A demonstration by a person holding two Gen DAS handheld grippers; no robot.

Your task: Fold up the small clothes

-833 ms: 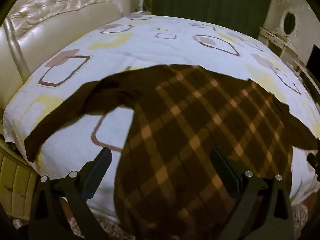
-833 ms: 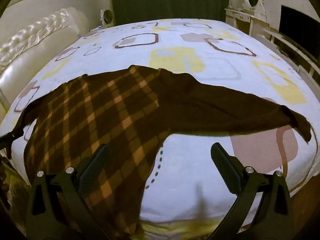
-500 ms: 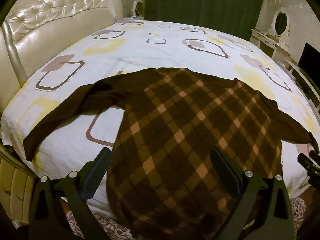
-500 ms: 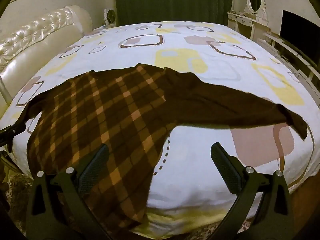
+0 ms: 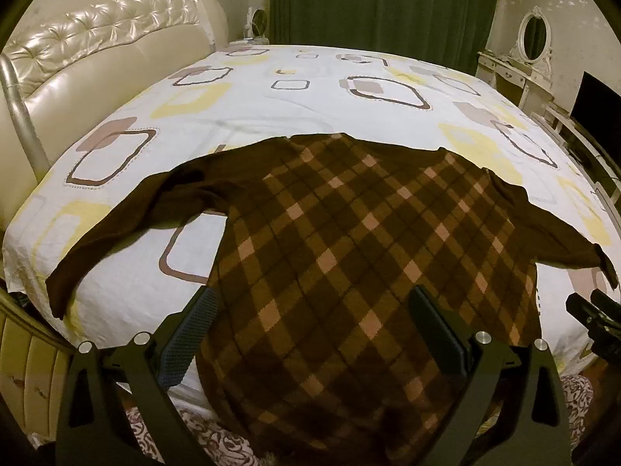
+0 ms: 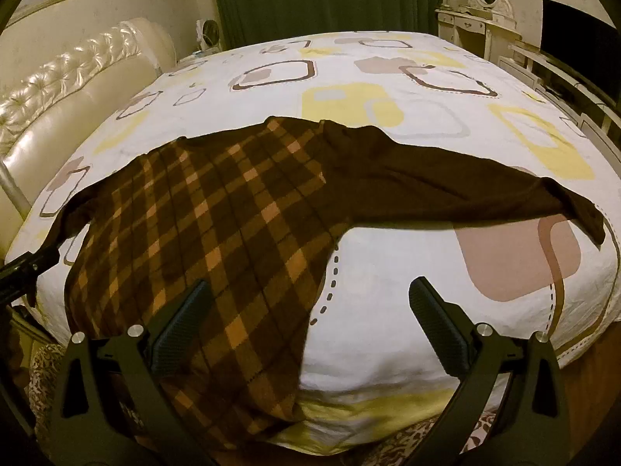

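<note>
The brown checked sweater [image 5: 349,256] lies spread flat across the near part of the bed [image 5: 310,89], its collar end pointing toward the far side and its hem draped over the near edge; its long axis therefore runs away from both tongs, while the two plain brown sleeves stretch out sideways along the near edge. The left gripper [image 5: 310,334] hovers over the lower body of the sweater, jaws wide apart and holding nothing; the right gripper [image 6: 310,322] is likewise wide open and empty, poised over the sweater's right side seam and the bare sheet beside it. The right sleeve [image 6: 465,190] reaches toward the right-hand edge of the bed and lies nearer the right gripper; the left sleeve [image 5: 128,229] runs toward the near left corner, nearer the left gripper. The hem hangs below the bed edge and is cut off behind the gripper bodies in both views; the collar is too dark to make out.
</note>
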